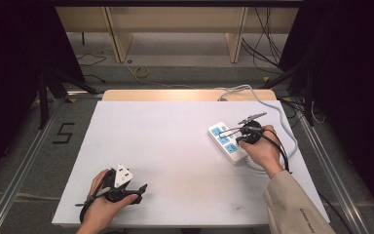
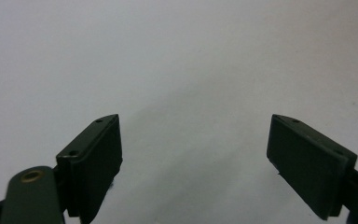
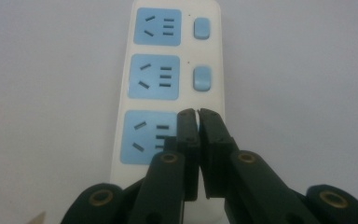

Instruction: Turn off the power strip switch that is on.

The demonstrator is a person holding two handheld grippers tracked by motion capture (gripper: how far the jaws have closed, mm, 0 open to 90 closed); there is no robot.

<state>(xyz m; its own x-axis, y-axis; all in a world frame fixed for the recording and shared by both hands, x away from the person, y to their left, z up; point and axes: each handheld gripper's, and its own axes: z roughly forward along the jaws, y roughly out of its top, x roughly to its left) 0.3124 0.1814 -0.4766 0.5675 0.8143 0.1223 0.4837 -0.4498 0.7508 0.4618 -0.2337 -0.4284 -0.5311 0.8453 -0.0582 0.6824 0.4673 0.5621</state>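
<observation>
Partly behind right gripper (image 3: 198,114), third switch

White power strip (image 3: 168,88), three blue sockets, flat on table

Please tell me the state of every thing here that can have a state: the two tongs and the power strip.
Left tongs: open, holding nothing, over the bare table.
Right tongs: shut, tips over the power strip by its nearest switch.
Power strip: flat on the table, all three sockets vacant.
</observation>
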